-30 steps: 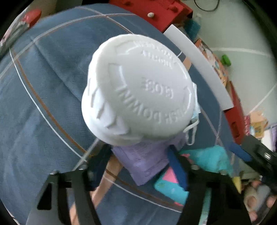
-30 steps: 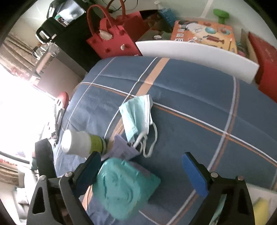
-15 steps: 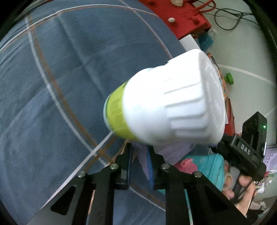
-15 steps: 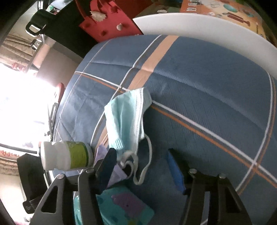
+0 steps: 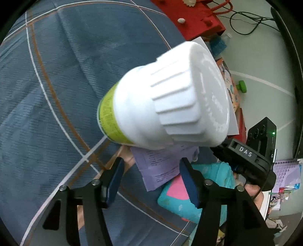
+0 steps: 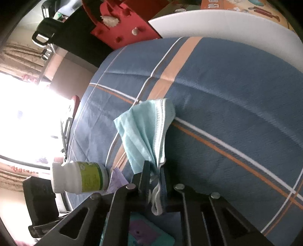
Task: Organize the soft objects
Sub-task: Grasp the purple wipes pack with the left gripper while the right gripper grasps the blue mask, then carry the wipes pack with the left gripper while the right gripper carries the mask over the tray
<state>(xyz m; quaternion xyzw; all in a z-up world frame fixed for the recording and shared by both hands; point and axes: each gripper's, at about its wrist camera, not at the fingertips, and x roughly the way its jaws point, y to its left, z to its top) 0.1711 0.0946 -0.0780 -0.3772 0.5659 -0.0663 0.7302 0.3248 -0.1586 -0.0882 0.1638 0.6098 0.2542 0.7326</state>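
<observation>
At the left, the left hand-held gripper (image 5: 151, 170) points down at a bed (image 5: 56, 94) covered in blue plaid cloth. Its jaws have just been opening and now stand apart, pressing on nothing. Through the gap between the blue pads shows a purple paper sheet (image 5: 161, 166) lying flat on the cover. Just beyond the fingertips a white bottle (image 5: 170, 106) with a ribbed cap and a yellow-green label lies on its side, cap towards the camera, partly over the purple sheet. To the right of the sheet, under the right-hand finger, sits a teal pouch (image 5: 176, 198) with a pink patch. A red bag (image 5: 189, 17) stands past the far edge of the bed.

Further right, the right hand-held gripper (image 6: 154, 170) has just been closing, and its jaws are now clamped on the near end of a light blue face mask (image 6: 145, 132). The pleated body of the mask fans out from the pads across an orange-and-white stripe of the cover, while its white ear loops hang back between the fingers. A white board (image 6: 227, 24) runs along the far side of the bed.
</observation>
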